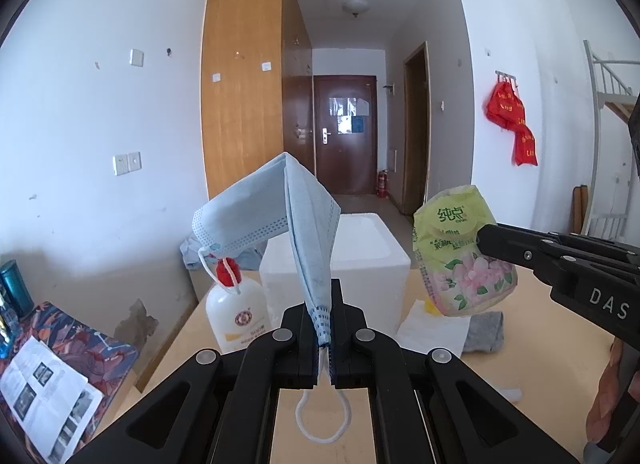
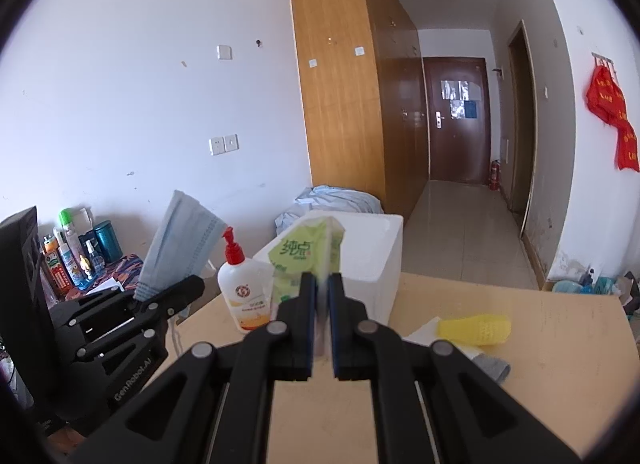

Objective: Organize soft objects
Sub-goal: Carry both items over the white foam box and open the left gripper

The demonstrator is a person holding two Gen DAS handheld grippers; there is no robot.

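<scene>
The left gripper (image 1: 323, 304) is clamped tight on the lower edge of a pale blue pleated surgical face mask (image 1: 280, 216), which rises folded above the fingertips and droops to the left, while one white ear loop (image 1: 323, 420) hangs down between the black arms of the tool. The right gripper (image 2: 323, 296) is pinched closed on a small green plastic tissue packet printed with pink flowers (image 1: 460, 256), held in the air to the right of the mask and above the light wooden tabletop (image 2: 540, 384). Just beyond both grippers stands a white foam box with an open top (image 1: 360, 260), at the far edge of the table. To its left, touching or nearly touching it, is a white pump bottle with a red nozzle (image 2: 240, 288). On the right part of the table lie a yellow knitted piece (image 2: 476, 329), a white sheet of paper (image 1: 432, 328) under it, and a grey folded cloth (image 1: 484, 330) nearer the front. A crumpled light blue fabric (image 2: 328, 204) sits behind the foam box by the wooden wardrobe (image 2: 340, 84).
</scene>
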